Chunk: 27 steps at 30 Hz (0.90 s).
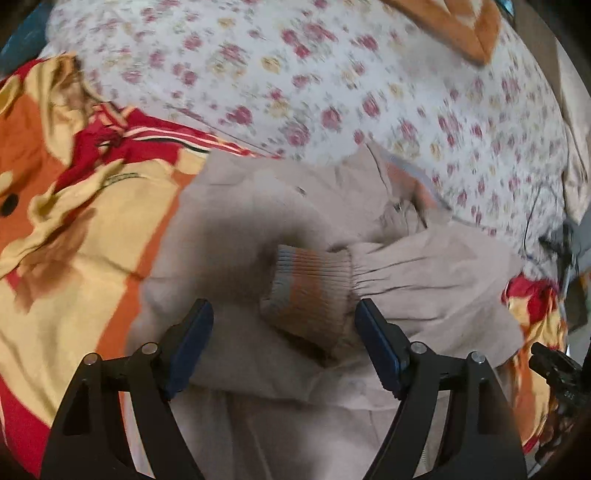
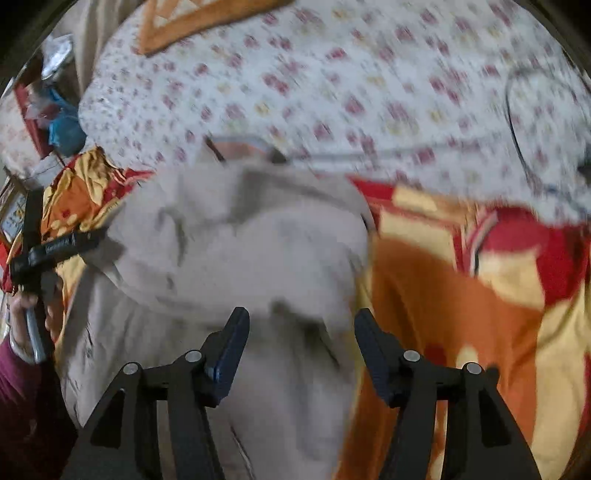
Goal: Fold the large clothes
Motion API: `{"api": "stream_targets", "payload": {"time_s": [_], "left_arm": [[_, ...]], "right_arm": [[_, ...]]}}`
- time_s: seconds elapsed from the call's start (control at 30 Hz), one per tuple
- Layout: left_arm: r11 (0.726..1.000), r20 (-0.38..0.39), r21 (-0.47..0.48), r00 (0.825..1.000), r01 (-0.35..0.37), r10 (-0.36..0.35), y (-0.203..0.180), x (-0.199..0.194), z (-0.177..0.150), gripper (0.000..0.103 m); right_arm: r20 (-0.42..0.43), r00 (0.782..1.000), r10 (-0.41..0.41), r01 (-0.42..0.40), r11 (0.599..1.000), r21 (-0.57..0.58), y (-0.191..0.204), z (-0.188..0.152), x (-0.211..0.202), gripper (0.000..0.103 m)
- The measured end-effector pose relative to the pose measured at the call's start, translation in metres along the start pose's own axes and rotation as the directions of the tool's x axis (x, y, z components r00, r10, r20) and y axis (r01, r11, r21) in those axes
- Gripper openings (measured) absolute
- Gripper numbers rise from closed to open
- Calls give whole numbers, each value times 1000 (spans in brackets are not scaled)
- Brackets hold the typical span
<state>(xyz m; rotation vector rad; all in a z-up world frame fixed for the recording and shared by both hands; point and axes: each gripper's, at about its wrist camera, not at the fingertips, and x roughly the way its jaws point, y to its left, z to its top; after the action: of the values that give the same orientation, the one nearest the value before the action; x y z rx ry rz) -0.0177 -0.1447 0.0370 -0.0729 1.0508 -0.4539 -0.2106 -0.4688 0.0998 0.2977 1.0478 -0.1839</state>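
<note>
A beige jacket lies on a bed, one sleeve folded across its body. The sleeve ends in a ribbed cuff with grey and orange stripes. My left gripper is open just above the cuff, which lies between the fingers and holds nothing. In the right wrist view the jacket is a rumpled beige mound. My right gripper is open over its right edge, holding nothing. The left gripper shows at the far left, held by a hand in a maroon sleeve.
Under the jacket lies a red, orange and yellow blanket, also in the right wrist view. Behind it is a white floral sheet. An orange cloth lies at the far end. Cables and clutter line the bed's edges.
</note>
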Motion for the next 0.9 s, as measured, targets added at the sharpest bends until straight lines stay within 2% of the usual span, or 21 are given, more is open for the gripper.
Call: {"api": "stream_targets", "payload": {"time_s": [0.07, 0.1, 0.13, 0.23, 0.37, 0.43, 0.53, 0.6, 0.63, 0.67, 0.7, 0.77, 0.9], "left_arm": [[1000, 10, 17, 1000, -1, 1, -6, 0, 0, 51], [1000, 10, 23, 1000, -10, 10, -8, 0, 0, 23], [999, 11, 33, 999, -35, 35, -11, -2, 2, 14], [999, 66, 36, 998, -11, 9, -9, -23, 10, 9], [995, 155, -90, 988, 34, -20, 18, -55, 29, 9], [993, 138, -119, 990, 23, -6, 27, -55, 35, 9], [996, 101, -86, 995, 24, -15, 23, -49, 32, 9], [997, 97, -76, 995, 25, -17, 17, -47, 29, 9], [996, 97, -80, 995, 28, -20, 17, -47, 29, 9], [996, 97, -85, 995, 30, -22, 17, -48, 29, 9], [995, 94, -90, 995, 32, -23, 17, -48, 30, 9], [995, 88, -95, 996, 35, -27, 19, -49, 30, 9], [995, 77, -97, 997, 35, -28, 24, -49, 27, 9]], "right_arm": [[3, 1000, 5, -5, 1000, 20, -6, -9, 1, 61], [4, 1000, 8, -8, 1000, 26, -7, -12, 2, 61], [6, 1000, 9, -9, 999, 31, -9, -14, 2, 61], [36, 999, 10, -12, 999, 42, -10, -15, -1, 61], [57, 998, -19, 18, 1000, 4, -2, -14, -3, 61], [56, 997, -59, 61, 997, -41, 7, -14, 2, 61], [69, 991, -112, 119, 986, -120, 23, -11, 14, 59], [74, 990, -120, 130, 981, -147, 29, -8, 22, 57], [64, 989, -130, 139, 976, -167, 33, -6, 30, 48], [57, 989, -140, 148, 973, -175, 34, -5, 34, 21], [46, 988, -147, 152, 974, -168, 33, -4, 38, 7], [59, 990, -126, 132, 984, -120, 26, -4, 33, 3], [68, 994, -83, 87, 994, -61, 12, -18, 10, 1]]}}
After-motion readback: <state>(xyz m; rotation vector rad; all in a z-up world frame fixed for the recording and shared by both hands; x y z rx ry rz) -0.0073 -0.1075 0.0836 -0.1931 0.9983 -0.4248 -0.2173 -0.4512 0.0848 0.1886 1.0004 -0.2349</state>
